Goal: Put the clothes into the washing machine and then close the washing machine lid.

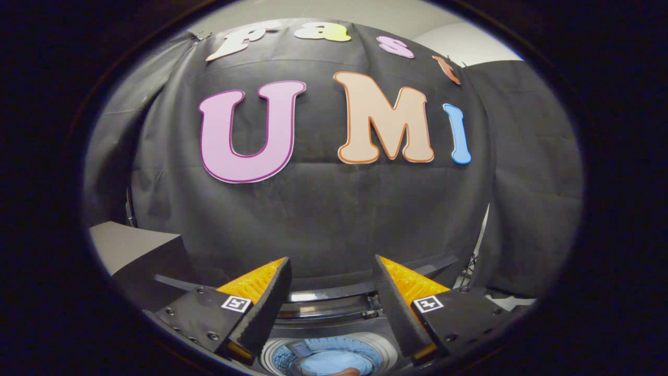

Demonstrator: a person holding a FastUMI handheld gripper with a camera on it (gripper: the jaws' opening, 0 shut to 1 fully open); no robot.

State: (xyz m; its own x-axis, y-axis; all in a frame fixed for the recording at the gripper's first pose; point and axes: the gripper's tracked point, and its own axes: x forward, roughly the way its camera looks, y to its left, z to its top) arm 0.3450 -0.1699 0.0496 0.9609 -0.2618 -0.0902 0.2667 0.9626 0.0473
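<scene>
Tool released above washing machine; the soft, light clothes already sit inside; the stiff lid looks best gripped by its edge.

The booth's wall is black cloth, with pale grey room wall above it. The washing machine has a dark grey top with a shiny silver band along its rear rim. Its drum is light blue, dotted with small perforations inside a white ring. The clothes inside are pale blue, with an orange-brown patch at the near side.

The gripper stands with its fingers apart.
</scene>
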